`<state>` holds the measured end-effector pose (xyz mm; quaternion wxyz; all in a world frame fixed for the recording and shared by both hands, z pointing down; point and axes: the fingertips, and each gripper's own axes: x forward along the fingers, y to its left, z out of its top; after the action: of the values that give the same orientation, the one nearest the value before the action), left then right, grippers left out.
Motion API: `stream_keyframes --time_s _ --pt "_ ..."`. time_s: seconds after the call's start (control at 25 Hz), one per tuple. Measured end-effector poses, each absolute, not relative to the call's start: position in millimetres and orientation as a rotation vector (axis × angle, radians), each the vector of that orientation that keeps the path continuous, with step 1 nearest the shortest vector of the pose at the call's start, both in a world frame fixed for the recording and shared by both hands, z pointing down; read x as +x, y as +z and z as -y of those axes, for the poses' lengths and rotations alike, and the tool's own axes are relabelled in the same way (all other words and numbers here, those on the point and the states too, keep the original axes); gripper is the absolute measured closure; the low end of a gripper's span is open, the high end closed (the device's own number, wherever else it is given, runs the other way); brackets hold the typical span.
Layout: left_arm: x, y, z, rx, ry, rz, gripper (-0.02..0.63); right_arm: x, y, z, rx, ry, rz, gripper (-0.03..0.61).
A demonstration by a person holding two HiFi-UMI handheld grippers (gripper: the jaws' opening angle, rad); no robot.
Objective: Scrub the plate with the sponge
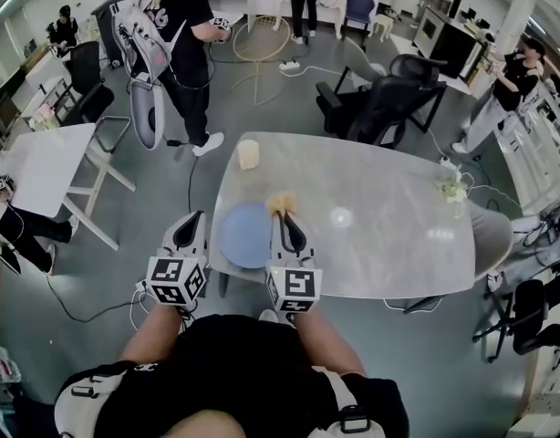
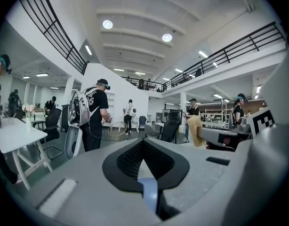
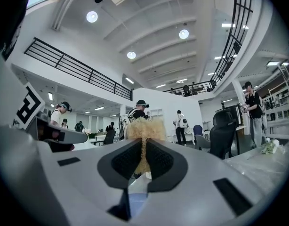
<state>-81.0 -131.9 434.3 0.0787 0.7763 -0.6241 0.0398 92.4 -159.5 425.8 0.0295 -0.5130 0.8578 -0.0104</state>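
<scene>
A round blue plate [image 1: 243, 235] is at the near left edge of the grey table [image 1: 380, 226]. My left gripper [image 1: 197, 219] is at the plate's left rim. In the left gripper view its jaws [image 2: 143, 145] are closed, with a strip of the blue plate [image 2: 148, 192] between them. My right gripper [image 1: 285, 215] is at the plate's right side, shut on a frayed yellow sponge [image 1: 282, 202]. The sponge [image 3: 144, 128] sticks out past the right gripper's [image 3: 144, 147] pads, and the blue plate [image 3: 135, 205] shows below them. The sponge [image 2: 196, 131] also appears in the left gripper view.
A pale beige object [image 1: 249, 154] stands at the table's far left corner, and a small bunch of flowers [image 1: 451, 185] at its right edge. Black office chairs [image 1: 380, 108] stand behind the table. A person with a backpack [image 1: 175, 35] stands beyond, left.
</scene>
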Motion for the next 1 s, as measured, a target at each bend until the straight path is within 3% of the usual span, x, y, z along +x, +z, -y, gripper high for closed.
stream_keyframes --time_s 1.0 --pt "-112 495 226 2.384 0.37 1.606 0.609 81 445 212 -1.873 -0.092 -2.531 0.547"
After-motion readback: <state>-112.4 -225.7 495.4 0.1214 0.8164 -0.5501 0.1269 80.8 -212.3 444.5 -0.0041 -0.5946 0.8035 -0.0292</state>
